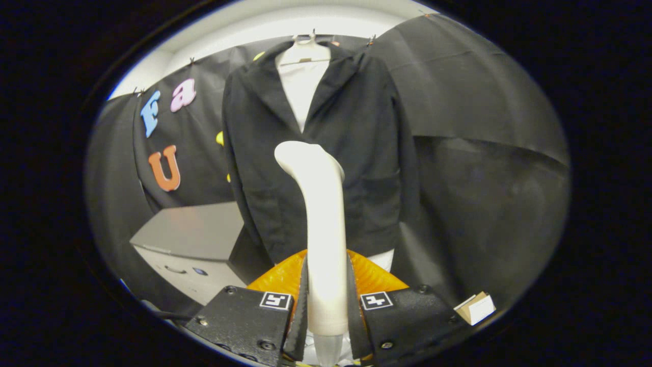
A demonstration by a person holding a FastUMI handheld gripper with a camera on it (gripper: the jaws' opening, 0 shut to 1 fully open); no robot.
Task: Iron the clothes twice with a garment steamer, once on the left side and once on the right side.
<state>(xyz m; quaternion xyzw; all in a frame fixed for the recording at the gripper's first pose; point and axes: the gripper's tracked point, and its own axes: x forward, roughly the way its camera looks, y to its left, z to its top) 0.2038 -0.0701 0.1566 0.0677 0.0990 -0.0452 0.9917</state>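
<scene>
A white garment steamer stands upright between my fingers, and my gripper is shut on its handle. Its curved head rises in front of a black jacket that hangs on a hanger against the booth wall, over a white shirt. The steamer head is level with the jacket's middle, just below the lapels; whether it touches the cloth I cannot tell. An orange base shows behind the steamer's lower part, partly hidden by my fingers.
A grey box-like cabinet stands left of the jacket's hem. A small cardboard box lies low to the right of my fingers. Black cloth drapes the wall right of the jacket.
</scene>
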